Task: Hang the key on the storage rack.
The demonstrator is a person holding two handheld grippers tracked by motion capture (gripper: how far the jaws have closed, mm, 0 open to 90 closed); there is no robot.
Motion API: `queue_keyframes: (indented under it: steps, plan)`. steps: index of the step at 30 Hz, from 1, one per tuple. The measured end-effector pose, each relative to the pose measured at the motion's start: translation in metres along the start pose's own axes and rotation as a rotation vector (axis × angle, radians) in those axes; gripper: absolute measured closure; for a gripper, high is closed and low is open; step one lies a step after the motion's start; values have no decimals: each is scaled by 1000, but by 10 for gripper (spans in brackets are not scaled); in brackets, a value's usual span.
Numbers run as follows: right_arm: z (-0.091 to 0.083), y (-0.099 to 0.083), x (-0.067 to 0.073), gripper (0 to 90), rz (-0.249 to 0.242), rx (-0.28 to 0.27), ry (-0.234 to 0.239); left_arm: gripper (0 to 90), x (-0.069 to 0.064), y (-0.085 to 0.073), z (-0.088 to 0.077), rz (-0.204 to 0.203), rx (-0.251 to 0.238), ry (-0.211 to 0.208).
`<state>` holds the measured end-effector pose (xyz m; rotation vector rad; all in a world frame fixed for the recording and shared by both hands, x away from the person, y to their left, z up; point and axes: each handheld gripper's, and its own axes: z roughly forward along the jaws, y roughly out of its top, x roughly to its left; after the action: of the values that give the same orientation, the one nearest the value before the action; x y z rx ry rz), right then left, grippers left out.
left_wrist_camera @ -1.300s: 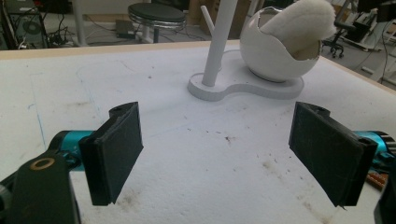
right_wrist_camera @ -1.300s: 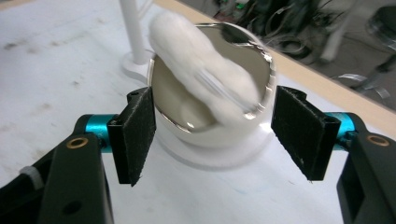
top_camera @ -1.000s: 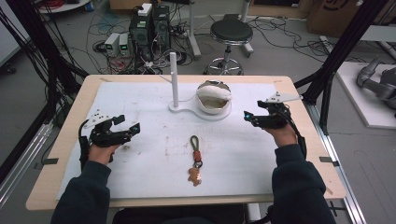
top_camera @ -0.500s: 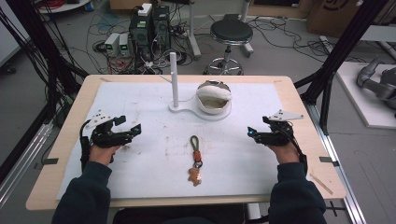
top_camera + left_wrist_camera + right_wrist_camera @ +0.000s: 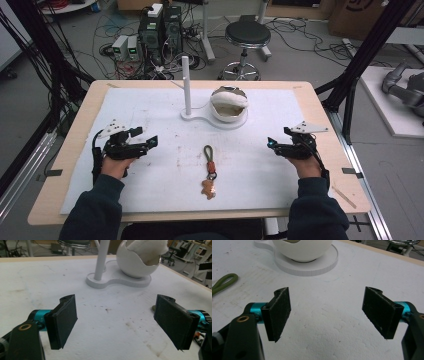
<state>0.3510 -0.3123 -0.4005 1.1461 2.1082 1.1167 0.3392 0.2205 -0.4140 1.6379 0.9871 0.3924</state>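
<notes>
Left gripper [image 5: 150, 141] low over the white mat [image 5: 150, 105] at the left of the bench [image 5: 320, 107], jaws spread wide, nothing between them. Right gripper [image 5: 271, 143] at the right side, jaws likewise wide apart and empty. Keychain [image 5: 208, 170] flat on the mat between the two grippers, well apart from both, green loop toward the far side, small brown charm toward the person. Beyond it, white stand [image 5: 197, 117] with upright post [image 5: 187, 85] and egg-shaped bowl [image 5: 229, 105] holding white stuffing. Black stool [image 5: 247, 35] on the floor behind the bench.
</notes>
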Motion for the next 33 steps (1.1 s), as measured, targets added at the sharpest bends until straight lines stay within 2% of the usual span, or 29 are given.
queue_keyframes:
  steps: [3, 8, 10, 15, 19, 21, 26, 29, 33]
  plan:
    - [-2, -1, 1, 234, -2, -3, -2, 189, -11, 0, 6, 6, -6, -35]
    - [-2, -3, 0, 234, -4, -5, 1, 187, -35, 0, 26, 29, 45, -67]
    - [-3, -3, 1, 234, -6, -7, -8, 229, -44, -2, 35, 27, 66, -89]
    - [-3, -2, 3, 234, -14, -9, -15, 346, -64, -10, 61, 9, 149, -144]
    - [-1, -2, 4, 234, -19, -2, -12, 401, -85, -14, 83, 46, 226, -175]
    - [-1, -2, 4, 234, -22, -1, -13, 414, -93, -16, 93, 63, 254, -173]
    - [-1, -2, 4, 234, -25, 3, -6, 431, -105, -18, 111, 55, 298, -156]
    - [-1, -3, 4, 234, -26, 4, -4, 431, -112, -17, 119, 79, 338, -129]
    - [-1, -3, 5, 234, -27, 3, -1, 421, -123, -20, 126, 100, 409, -148]
